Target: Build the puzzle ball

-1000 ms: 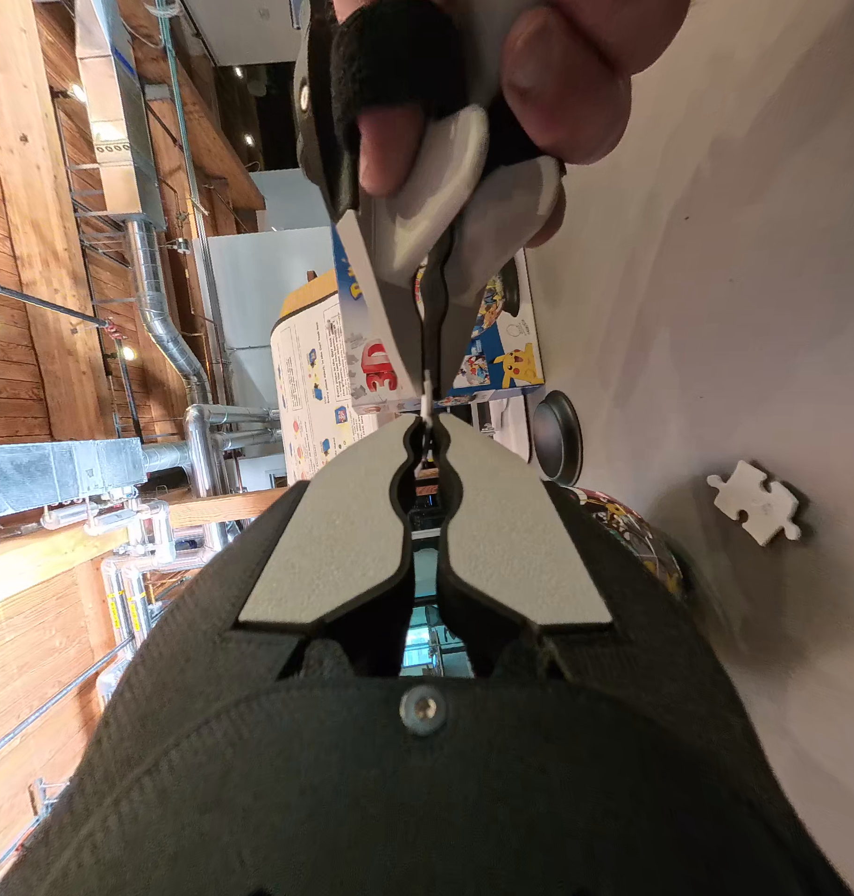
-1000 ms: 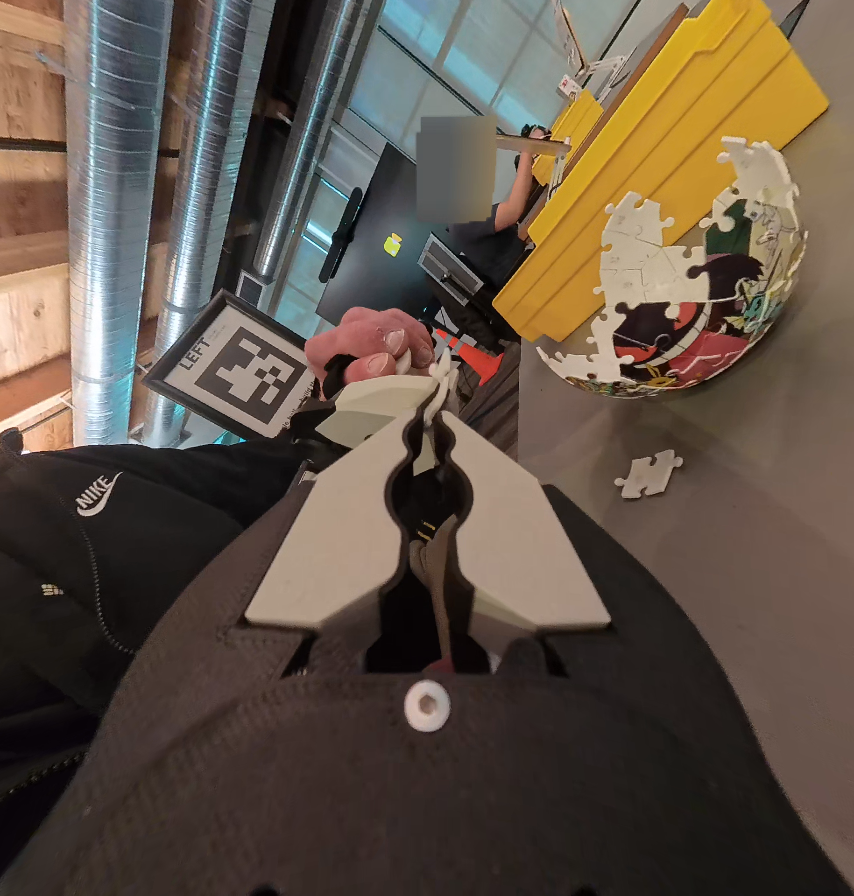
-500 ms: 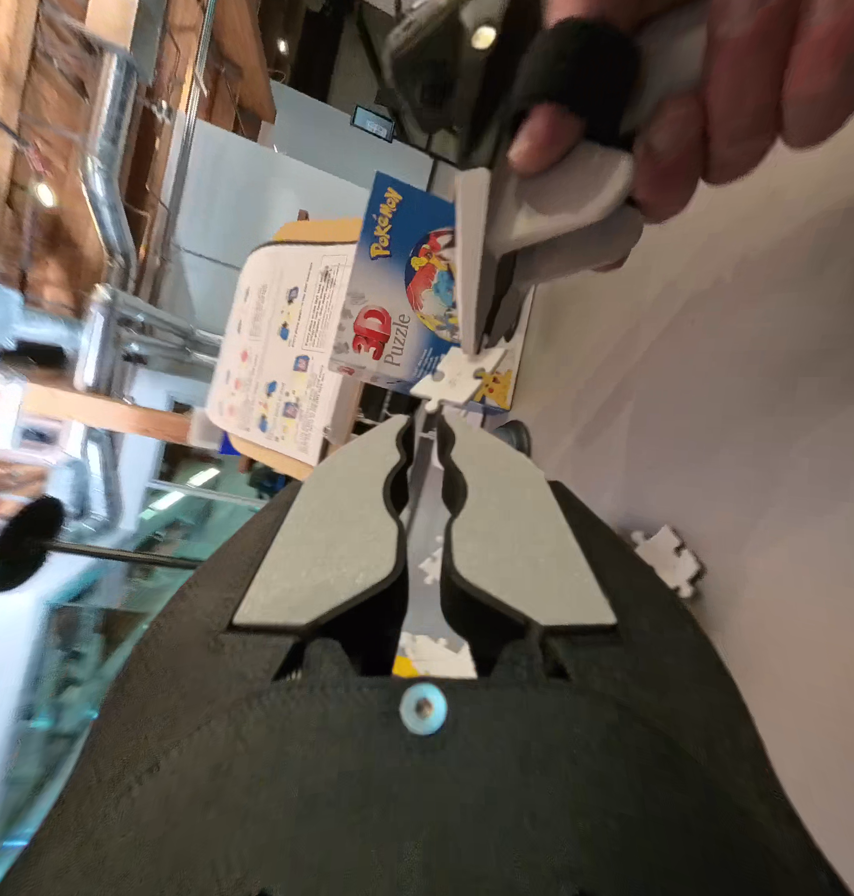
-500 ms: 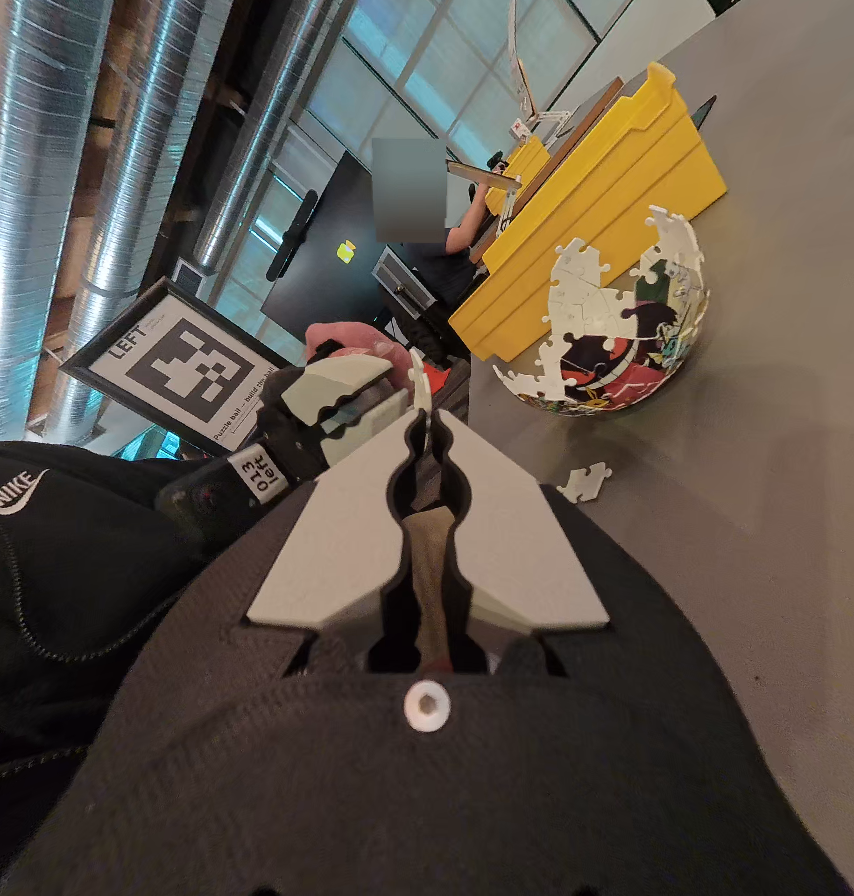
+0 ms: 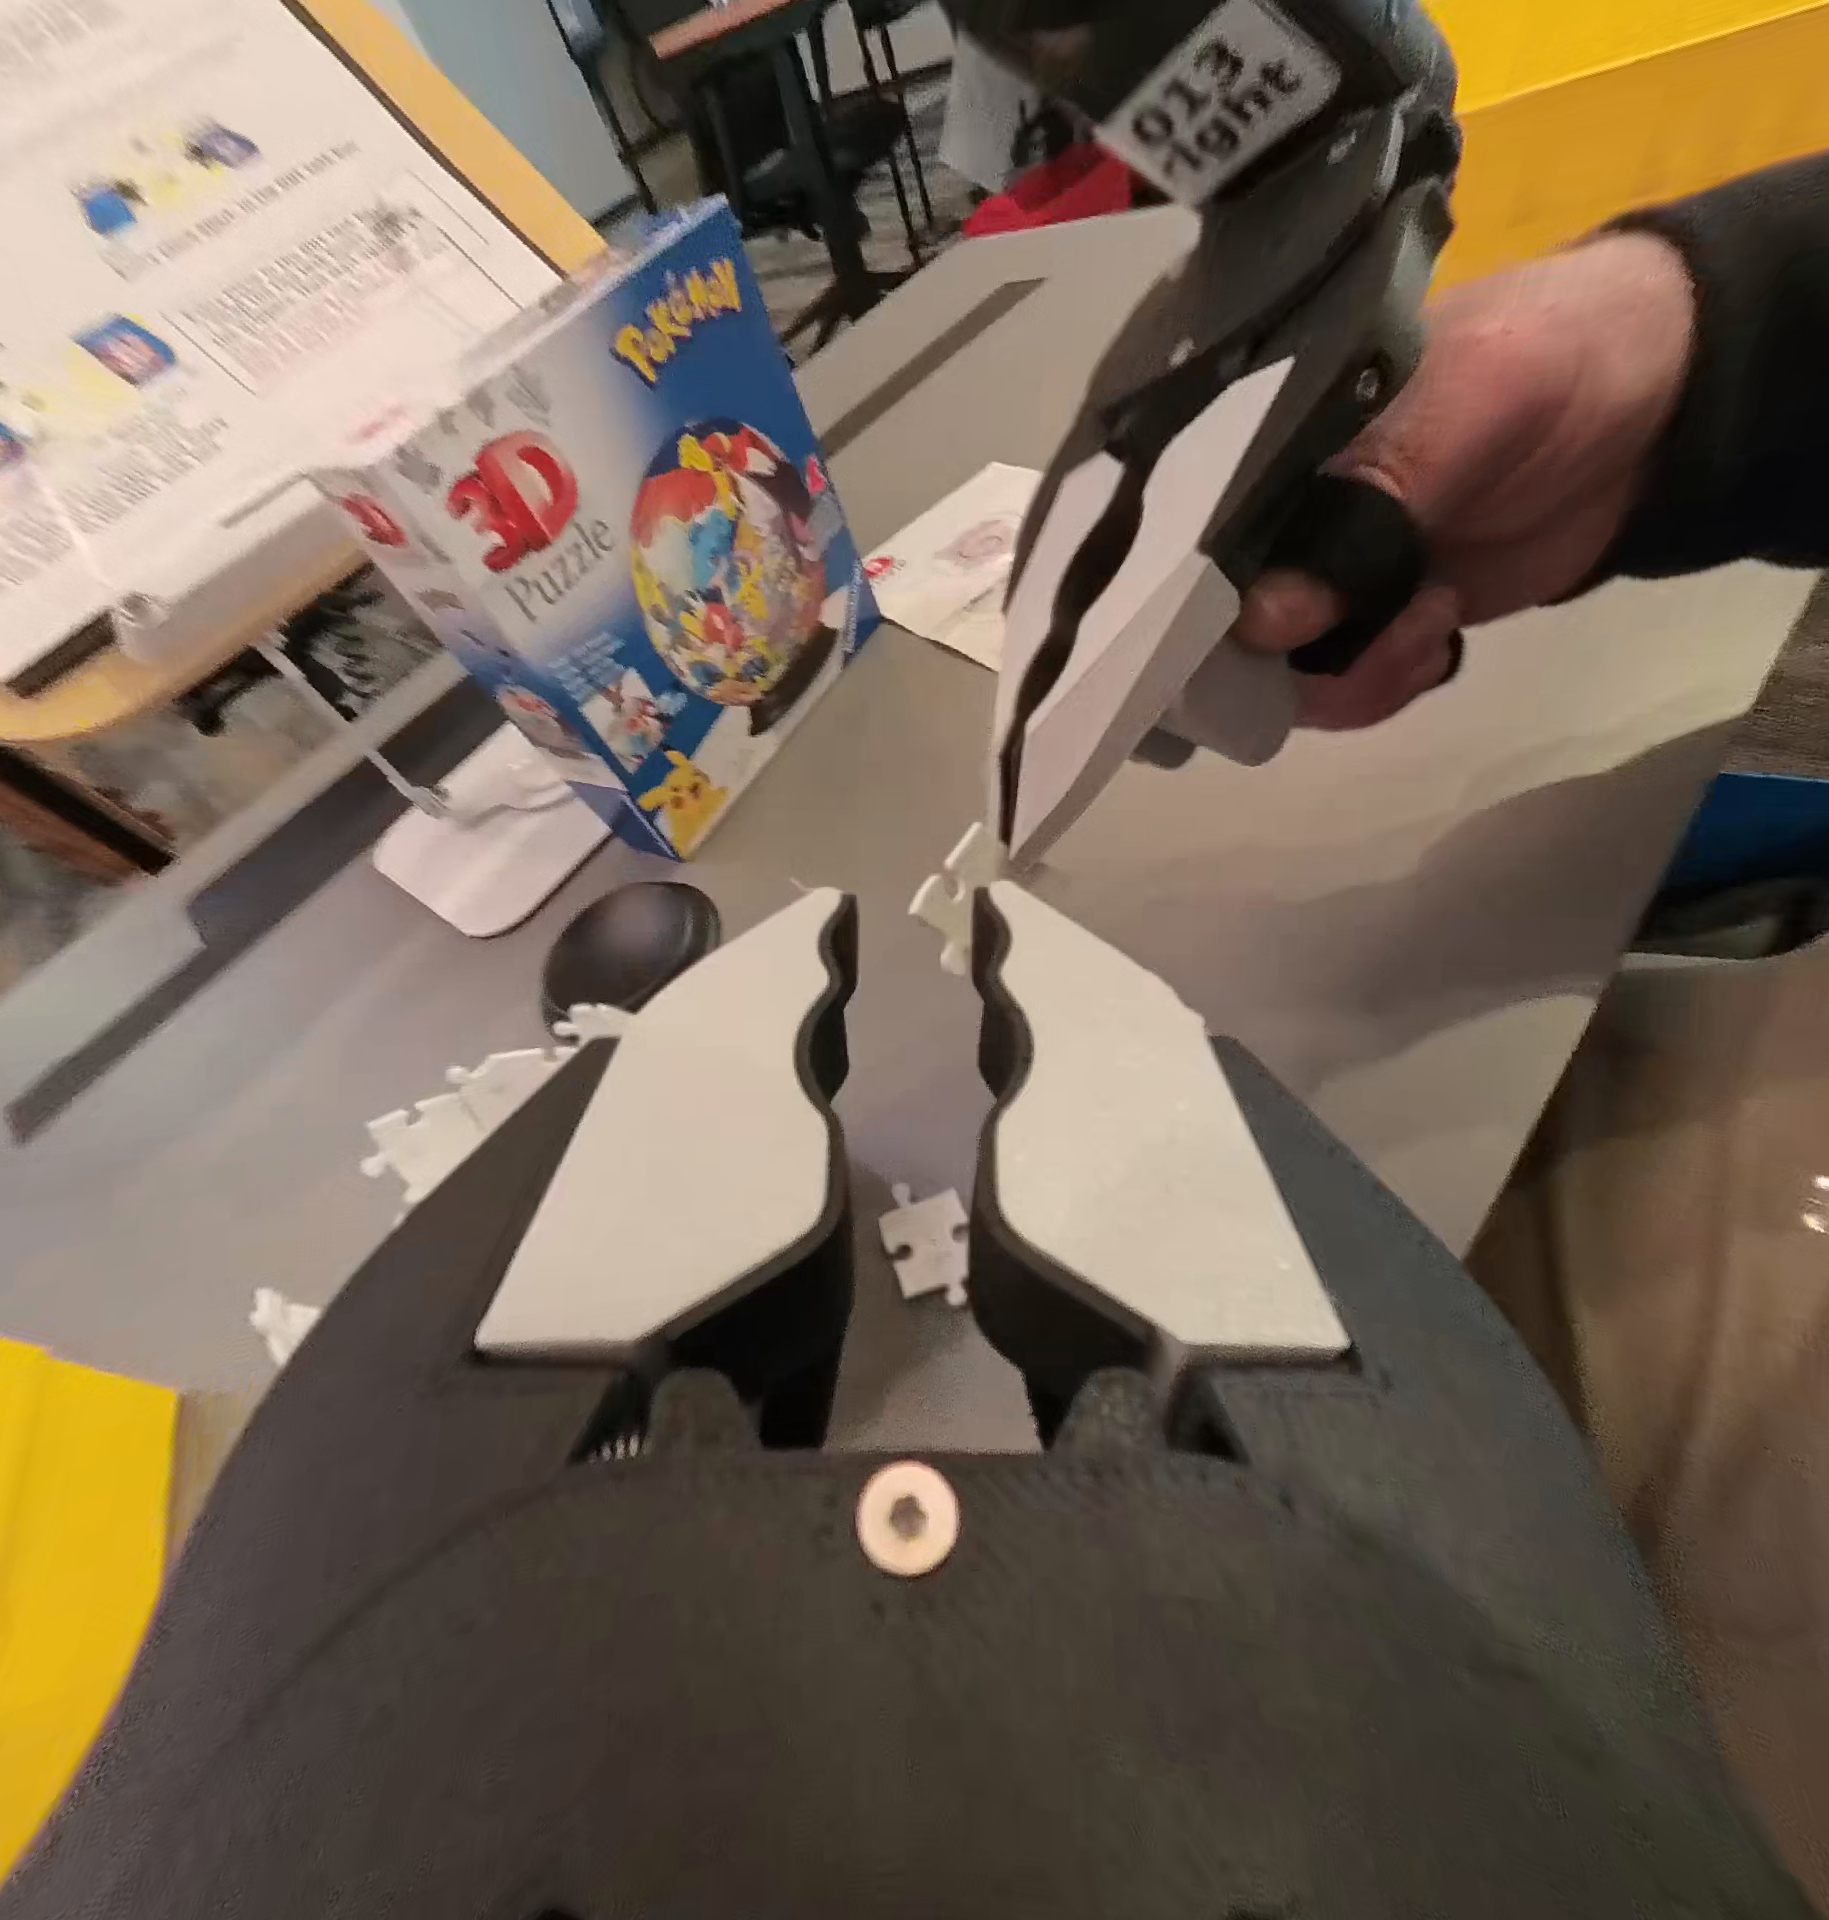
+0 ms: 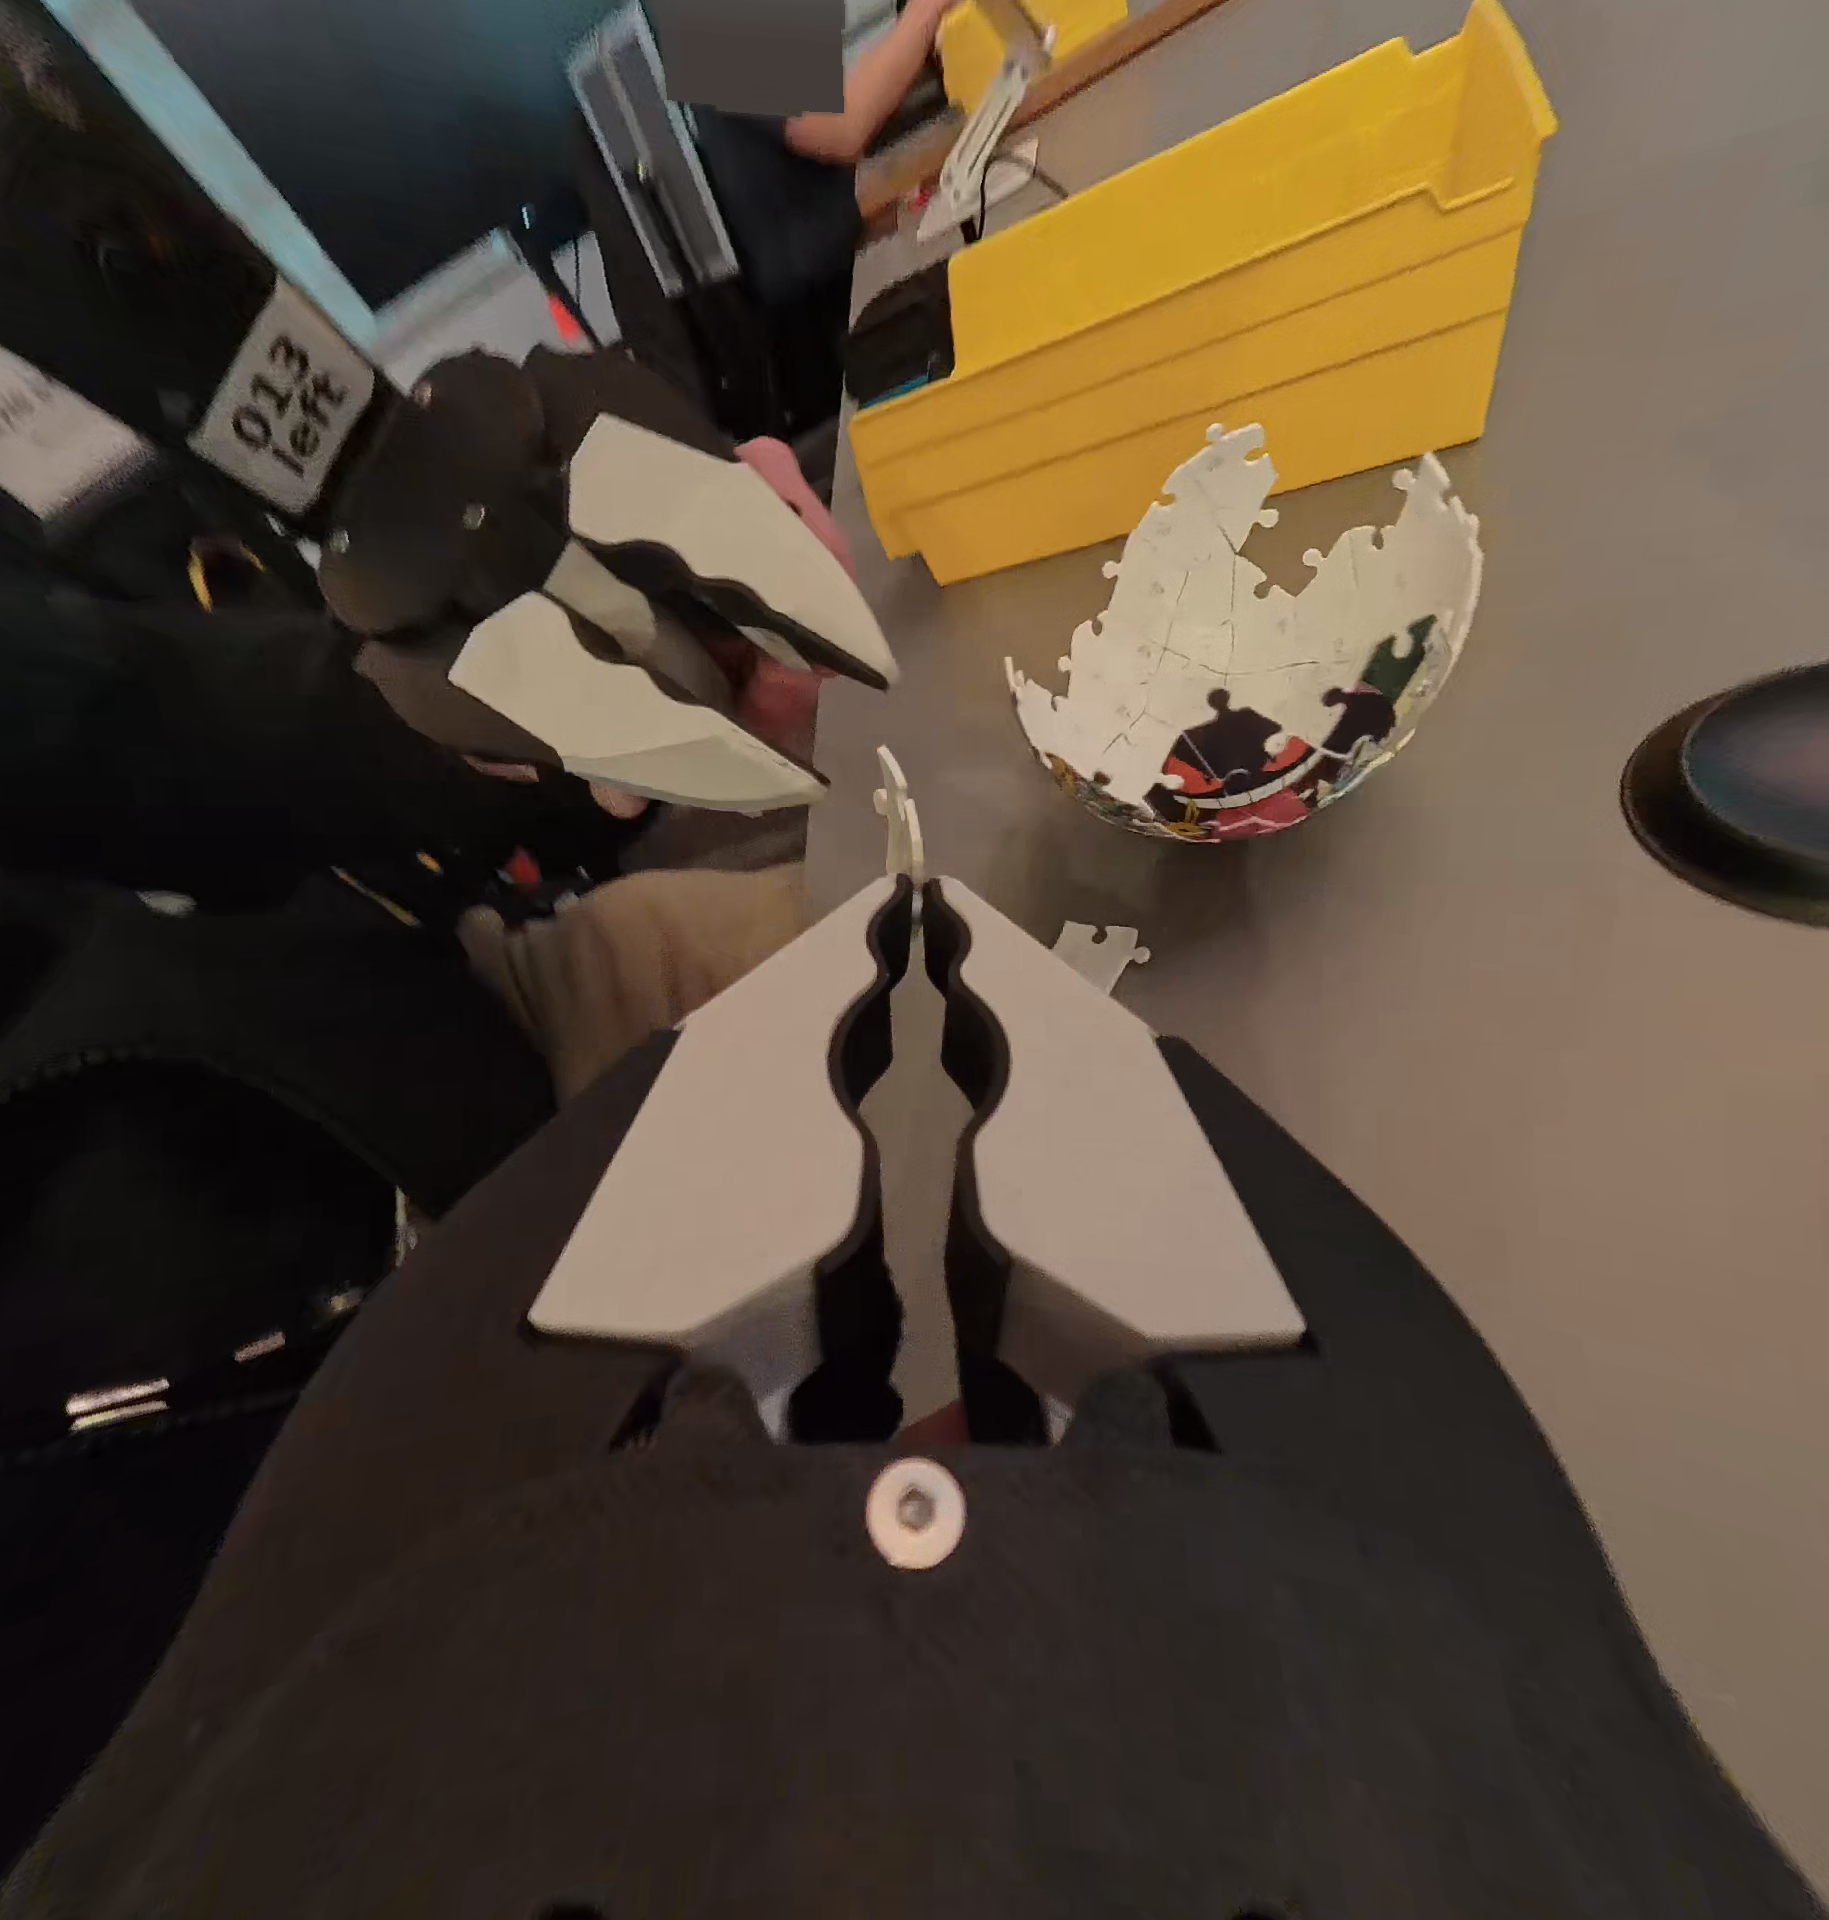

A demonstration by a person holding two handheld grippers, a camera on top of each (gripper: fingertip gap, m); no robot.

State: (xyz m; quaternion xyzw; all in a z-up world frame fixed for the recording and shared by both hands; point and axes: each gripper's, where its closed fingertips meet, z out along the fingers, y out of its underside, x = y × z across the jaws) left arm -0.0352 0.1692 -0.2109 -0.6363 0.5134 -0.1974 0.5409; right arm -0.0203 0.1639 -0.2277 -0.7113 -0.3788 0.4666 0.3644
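My right gripper (image 6: 915,891) is shut on a white puzzle piece (image 6: 899,821) that sticks up edge-on from its tips. In the left wrist view the same piece (image 5: 946,909) hangs from the right gripper (image 5: 1009,836), close to my left gripper's right fingertip. My left gripper (image 5: 915,902) is open and empty; it also shows open in the right wrist view (image 6: 853,727), just left of the piece. The half-built puzzle ball (image 6: 1253,665), a white-lined bowl with a coloured outside, sits on the grey table (image 6: 1512,1143) to the right. Its toothed rim (image 5: 442,1112) peeks out beside my left finger.
A loose white piece (image 6: 1102,951) lies by the right gripper's tip, another (image 5: 925,1252) shows between the left fingers. A yellow bin (image 6: 1201,312) stands behind the ball. A black round stand (image 6: 1772,790), the blue puzzle box (image 5: 661,582) and a paper sheet (image 5: 951,561) are on the table. My two grippers' fingertips are within a few centimetres of each other.
Both grippers were shut on the piece together. My left gripper has opened and let go; the piece stays in the right gripper. Both grippers have rolled upright and lowered toward the table.
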